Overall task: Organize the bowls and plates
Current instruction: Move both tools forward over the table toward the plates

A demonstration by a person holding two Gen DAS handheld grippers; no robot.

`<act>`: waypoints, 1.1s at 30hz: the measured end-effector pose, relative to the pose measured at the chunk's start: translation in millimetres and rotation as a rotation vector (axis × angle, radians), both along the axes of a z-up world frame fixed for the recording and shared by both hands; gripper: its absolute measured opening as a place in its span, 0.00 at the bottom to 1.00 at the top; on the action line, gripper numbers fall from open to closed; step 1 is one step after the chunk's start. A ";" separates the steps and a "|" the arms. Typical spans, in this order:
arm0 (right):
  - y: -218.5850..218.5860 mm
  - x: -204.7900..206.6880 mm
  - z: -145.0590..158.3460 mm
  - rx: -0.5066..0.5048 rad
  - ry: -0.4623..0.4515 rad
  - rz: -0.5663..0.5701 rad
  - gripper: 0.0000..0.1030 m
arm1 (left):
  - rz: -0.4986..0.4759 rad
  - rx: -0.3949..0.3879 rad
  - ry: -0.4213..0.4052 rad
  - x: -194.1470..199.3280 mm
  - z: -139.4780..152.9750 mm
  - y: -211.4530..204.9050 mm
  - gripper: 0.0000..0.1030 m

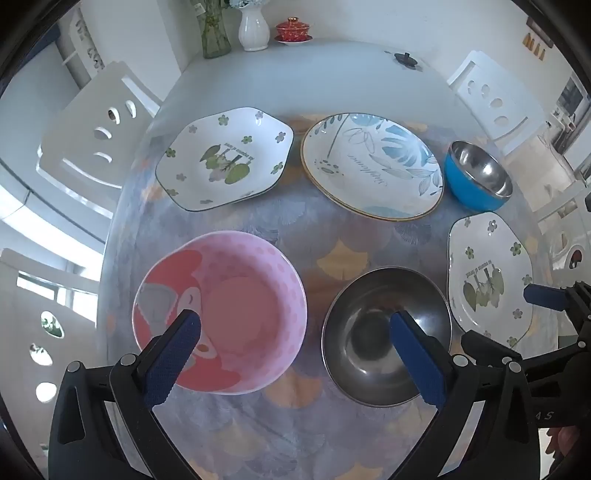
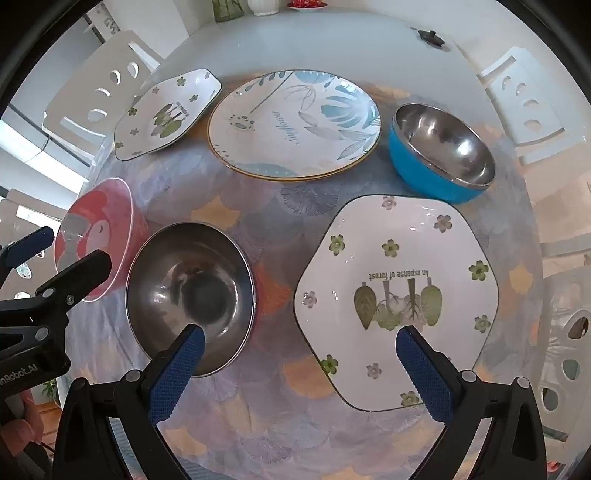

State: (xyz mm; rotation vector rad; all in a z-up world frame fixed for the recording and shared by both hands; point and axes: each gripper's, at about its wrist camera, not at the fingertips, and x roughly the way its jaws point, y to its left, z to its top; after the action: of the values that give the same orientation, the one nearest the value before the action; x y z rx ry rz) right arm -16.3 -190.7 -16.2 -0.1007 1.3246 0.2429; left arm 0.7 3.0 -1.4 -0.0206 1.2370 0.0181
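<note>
A pink bowl (image 1: 229, 314) and a steel bowl (image 1: 373, 332) sit near me on the table. Behind them are a hexagonal green-flower plate (image 1: 225, 158), a round blue-leaf plate (image 1: 373, 166) and a blue-sided steel bowl (image 1: 478, 175). A second hexagonal plate (image 2: 399, 295) lies at the right. My left gripper (image 1: 295, 325) is open and empty, hovering above the gap between the pink and steel bowls. My right gripper (image 2: 299, 338) is open and empty, above the table between the steel bowl (image 2: 192, 291) and the hexagonal plate.
The table (image 1: 295, 406) has a patterned cloth under a clear cover. White chairs (image 1: 92, 136) stand at both sides. A glass vase (image 1: 214, 33), a white vase (image 1: 253, 29), a red lidded cup (image 1: 293, 29) and a black lid (image 1: 406, 59) are at the far end.
</note>
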 end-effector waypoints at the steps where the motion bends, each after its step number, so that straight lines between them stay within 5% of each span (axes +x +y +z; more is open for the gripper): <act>1: -0.8 0.3 -0.2 0.003 0.000 -0.001 1.00 | 0.001 0.003 -0.011 0.1 1.6 -0.3 0.99; 33: 3.2 -18.5 -4.1 0.096 0.031 -0.036 1.00 | 0.106 0.004 0.020 -20.6 -1.9 29.2 0.99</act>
State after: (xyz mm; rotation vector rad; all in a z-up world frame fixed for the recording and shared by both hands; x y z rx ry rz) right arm -34.8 -187.5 -20.4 0.0080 1.3426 0.2773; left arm -19.9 32.2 -3.4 -0.0822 1.2548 0.1135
